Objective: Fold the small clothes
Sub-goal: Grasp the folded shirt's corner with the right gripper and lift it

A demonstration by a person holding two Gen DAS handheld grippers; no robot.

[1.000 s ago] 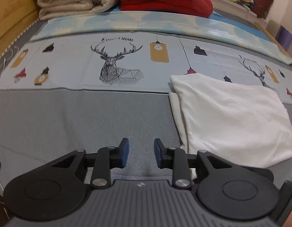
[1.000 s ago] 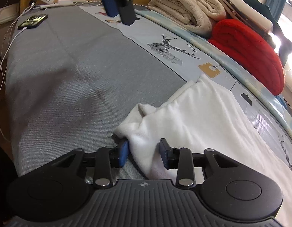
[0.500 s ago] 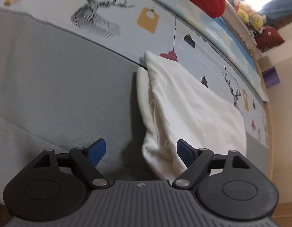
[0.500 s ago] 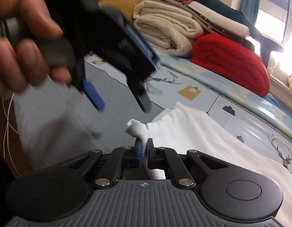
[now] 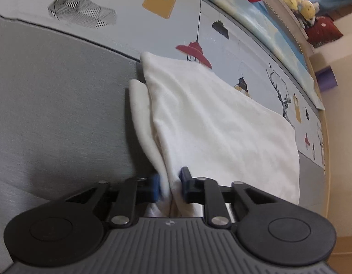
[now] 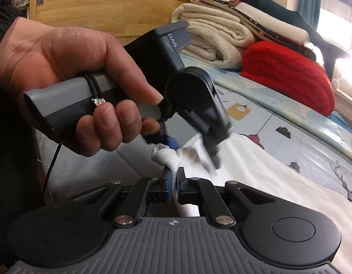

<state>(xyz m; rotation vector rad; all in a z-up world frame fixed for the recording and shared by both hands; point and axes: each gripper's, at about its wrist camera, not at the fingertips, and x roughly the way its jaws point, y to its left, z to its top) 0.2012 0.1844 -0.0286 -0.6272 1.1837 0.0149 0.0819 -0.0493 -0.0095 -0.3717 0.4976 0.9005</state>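
Nearest me, my right gripper [image 6: 173, 181] had its blue pads pinched tight on a bunched corner of the white garment [image 6: 255, 171], the cloth rising in a small tuft just above the jaws. Just past that tuft, my left gripper [image 6: 191, 153] came down at a steep angle, held in my left hand [image 6: 68, 80], its jaws closing around the same near edge of the garment. From its own camera, the left gripper [image 5: 169, 185] had a fold of the garment [image 5: 221, 123] between its pads, which already touched the cloth on both sides. The garment lay folded on the bed [image 5: 50, 96], its near part on the grey cover and its far edge reaching onto the printed sheet [image 5: 221, 43] with deer and lamps. Toward the far edge of the bed sat a red blanket [image 6: 287, 75] and a stack of cream blankets [image 6: 217, 36] against the wooden headboard [image 6: 107, 6]
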